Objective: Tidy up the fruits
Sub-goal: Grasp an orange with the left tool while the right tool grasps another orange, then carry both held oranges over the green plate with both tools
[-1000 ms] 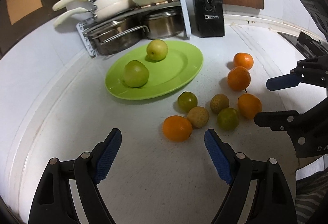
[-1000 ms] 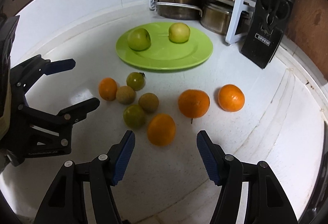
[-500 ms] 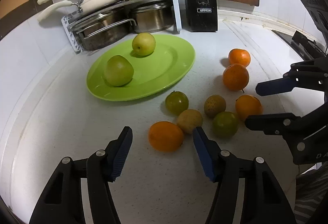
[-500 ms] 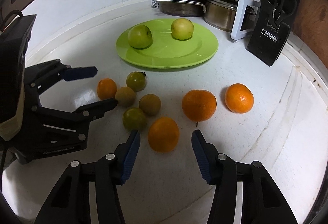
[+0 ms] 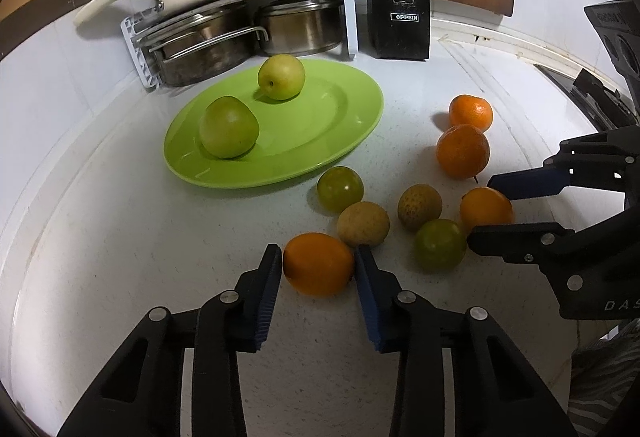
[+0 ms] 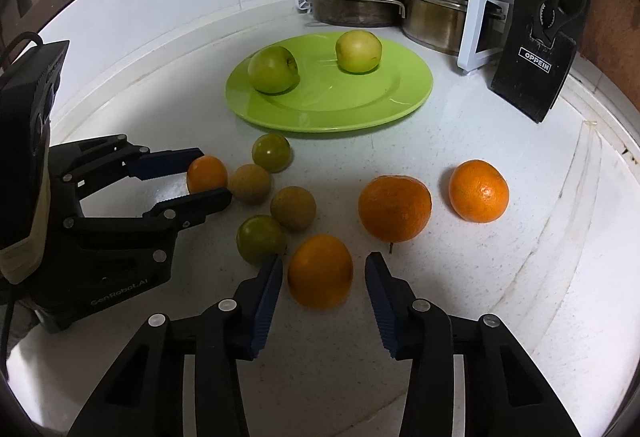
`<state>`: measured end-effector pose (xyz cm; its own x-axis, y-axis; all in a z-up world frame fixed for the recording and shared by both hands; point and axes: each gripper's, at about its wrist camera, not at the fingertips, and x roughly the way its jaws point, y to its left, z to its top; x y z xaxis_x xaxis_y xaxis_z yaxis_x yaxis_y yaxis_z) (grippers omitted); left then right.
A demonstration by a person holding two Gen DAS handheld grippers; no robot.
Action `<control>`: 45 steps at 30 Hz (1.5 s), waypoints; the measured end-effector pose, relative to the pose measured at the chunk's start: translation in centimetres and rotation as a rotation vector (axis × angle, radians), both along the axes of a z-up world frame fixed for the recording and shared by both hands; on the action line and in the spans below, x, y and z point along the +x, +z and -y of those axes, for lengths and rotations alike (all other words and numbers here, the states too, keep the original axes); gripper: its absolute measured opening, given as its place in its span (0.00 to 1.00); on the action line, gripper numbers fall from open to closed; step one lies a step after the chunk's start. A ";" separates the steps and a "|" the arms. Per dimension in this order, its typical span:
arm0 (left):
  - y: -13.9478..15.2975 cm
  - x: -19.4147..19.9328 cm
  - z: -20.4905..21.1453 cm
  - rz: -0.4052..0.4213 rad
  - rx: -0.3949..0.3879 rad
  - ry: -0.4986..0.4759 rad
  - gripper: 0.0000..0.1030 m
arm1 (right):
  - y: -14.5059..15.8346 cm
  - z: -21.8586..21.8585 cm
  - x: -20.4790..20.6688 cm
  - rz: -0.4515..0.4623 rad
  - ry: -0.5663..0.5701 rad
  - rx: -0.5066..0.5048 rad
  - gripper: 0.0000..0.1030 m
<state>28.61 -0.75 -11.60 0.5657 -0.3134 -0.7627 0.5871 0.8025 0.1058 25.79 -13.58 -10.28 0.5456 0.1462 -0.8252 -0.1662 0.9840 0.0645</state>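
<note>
- Two green apples (image 5: pixel 229 133) are seen on the green plate (image 5: pixel 340 141) at the far left, so the sorting is judged barely begun
- Seven smaller fruits (four orange, the rest green or brownish) are left loose on the white counter (image 5: pixel 120 257), near and right of the plate
- The left gripper (image 5: pixel 316 269) has just been closing, and its pads are pressed on a small orange (image 5: pixel 318 263) resting on the counter
- The right gripper (image 6: pixel 323 273) has been closing about another orange (image 6: pixel 320 271); a gap is seen at its right pad, so nothing is gripped yet
</note>
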 end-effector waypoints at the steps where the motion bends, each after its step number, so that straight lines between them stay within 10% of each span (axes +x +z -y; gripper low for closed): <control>1: 0.0 -0.1 0.0 0.002 0.002 0.004 0.35 | -0.1 0.0 0.0 -0.002 0.002 0.001 0.39; 45: 7.9 -4.2 0.3 0.111 -0.097 0.196 0.35 | 6.5 1.1 -2.6 0.204 0.073 0.073 0.33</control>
<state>24.43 -1.04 -3.70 0.7015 -0.2581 -0.6643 0.4084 0.9095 0.0780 23.15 -14.63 -3.76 0.6857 0.2465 -0.6848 -0.2533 0.9629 0.0929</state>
